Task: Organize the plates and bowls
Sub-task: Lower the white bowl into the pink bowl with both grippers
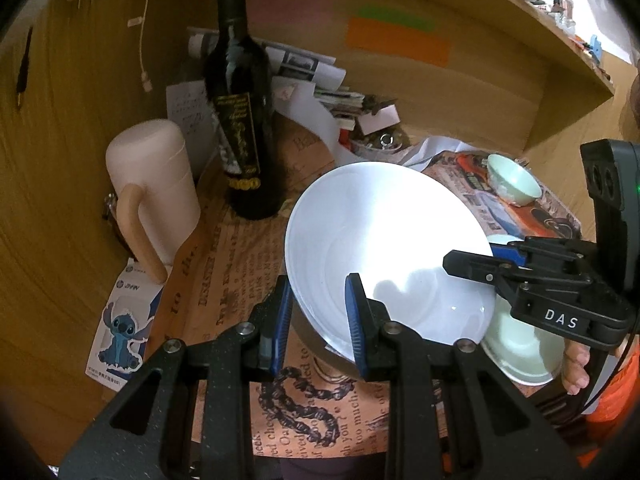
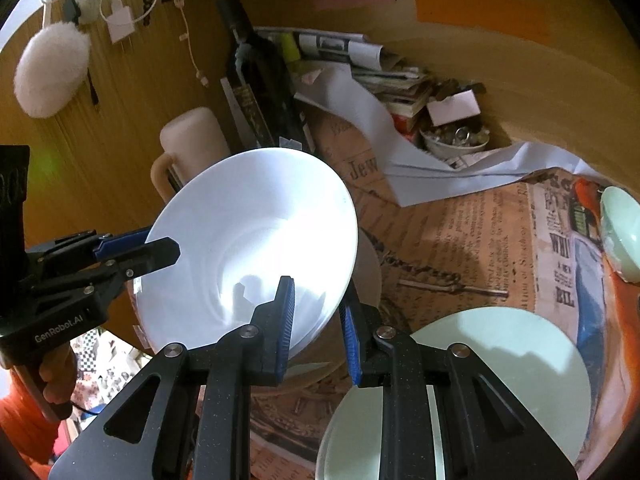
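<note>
A white deep plate (image 1: 384,240) hangs tilted above the newspaper-covered desk, held from two sides. My left gripper (image 1: 318,320) is shut on its near rim, one blue pad inside and one outside. My right gripper (image 2: 318,324) is shut on the opposite rim (image 2: 320,312); in the left wrist view it (image 1: 480,258) bites the plate's right edge. The left gripper (image 2: 156,246) shows at the plate's left edge in the right wrist view. A pale green plate (image 2: 500,360) lies flat on the desk just right of the white one. A small pale green bowl (image 1: 512,184) stands farther back right.
A dark wine bottle (image 1: 244,120) and a cream lidded mug (image 1: 156,188) stand at the back left against the wooden wall. Piled papers (image 2: 384,76) and a small dish of metal bits (image 2: 456,140) fill the back corner. A wooden shelf (image 1: 520,40) overhangs.
</note>
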`<action>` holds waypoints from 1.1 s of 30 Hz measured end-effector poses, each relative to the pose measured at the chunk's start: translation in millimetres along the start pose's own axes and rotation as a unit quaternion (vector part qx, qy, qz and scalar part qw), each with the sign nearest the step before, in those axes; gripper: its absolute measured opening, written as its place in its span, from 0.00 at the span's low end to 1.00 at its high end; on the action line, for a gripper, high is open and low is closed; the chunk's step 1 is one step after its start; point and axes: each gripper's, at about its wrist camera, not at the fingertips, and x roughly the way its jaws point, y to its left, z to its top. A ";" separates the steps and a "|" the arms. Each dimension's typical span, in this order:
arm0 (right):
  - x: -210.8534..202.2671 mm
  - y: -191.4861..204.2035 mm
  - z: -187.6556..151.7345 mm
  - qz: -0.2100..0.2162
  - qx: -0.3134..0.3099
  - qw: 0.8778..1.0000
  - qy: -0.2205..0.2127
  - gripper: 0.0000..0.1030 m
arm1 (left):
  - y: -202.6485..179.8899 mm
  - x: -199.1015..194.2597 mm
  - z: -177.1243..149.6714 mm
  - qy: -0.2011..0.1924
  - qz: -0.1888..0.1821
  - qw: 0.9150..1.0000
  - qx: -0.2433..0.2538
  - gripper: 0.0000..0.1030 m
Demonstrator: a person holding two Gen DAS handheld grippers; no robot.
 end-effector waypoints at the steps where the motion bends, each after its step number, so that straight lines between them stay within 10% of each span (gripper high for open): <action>1: 1.5 0.8 -0.2 0.000 0.000 1.000 0.002 0.20 | 0.8 1.4 -0.7 0.002 0.002 1.000 0.001 0.26; 33: 27.4 12.7 -3.7 -0.071 -0.072 0.995 0.024 0.25 | 0.6 30.4 -18.2 0.030 0.024 0.999 0.027 0.26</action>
